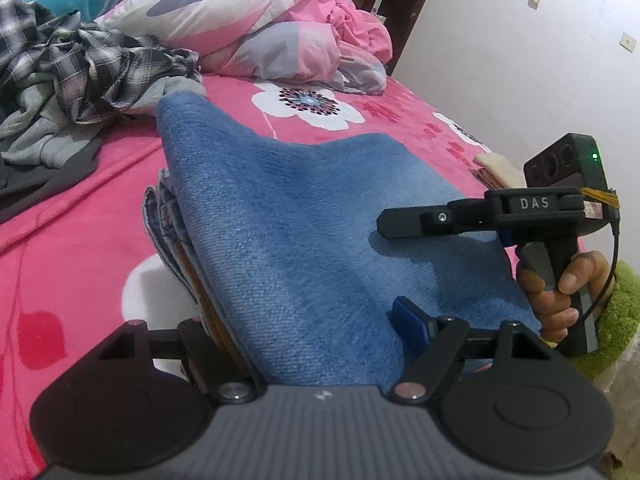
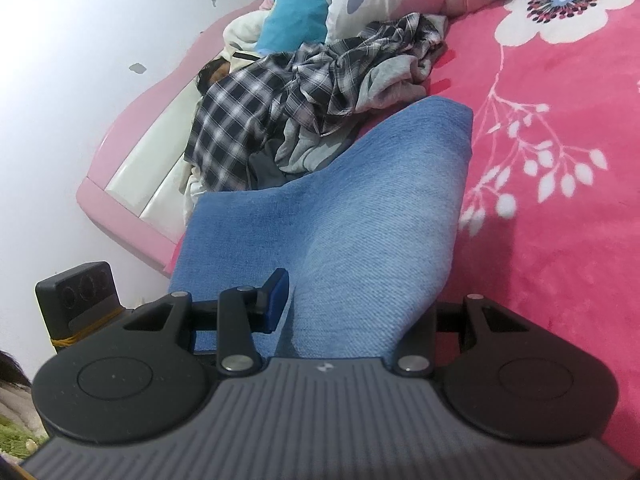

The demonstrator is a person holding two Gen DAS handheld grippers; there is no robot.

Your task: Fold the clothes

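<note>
Jeans [image 1: 304, 232], folded denim, hung lifted over the pink floral blanket [image 1: 80, 208]; we had our left gripper [image 1: 304, 344] clamped on one thick edge and our right gripper [image 2: 352, 312], marked "DAS", clamped on the other.

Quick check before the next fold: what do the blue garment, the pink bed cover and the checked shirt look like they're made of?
Blue garment: looks like denim, matte, faded; diagonal twill weave and stiff, thick layered folds at its edge.
Bed cover: probably plush fleece, soft sheen; fuzzy nap with brushed streaks, printed white flowers.
Checked shirt: likely thin woven cotton or a blend; it crumples into fine, sharp creases. The exact fibre can't be told.
</note>
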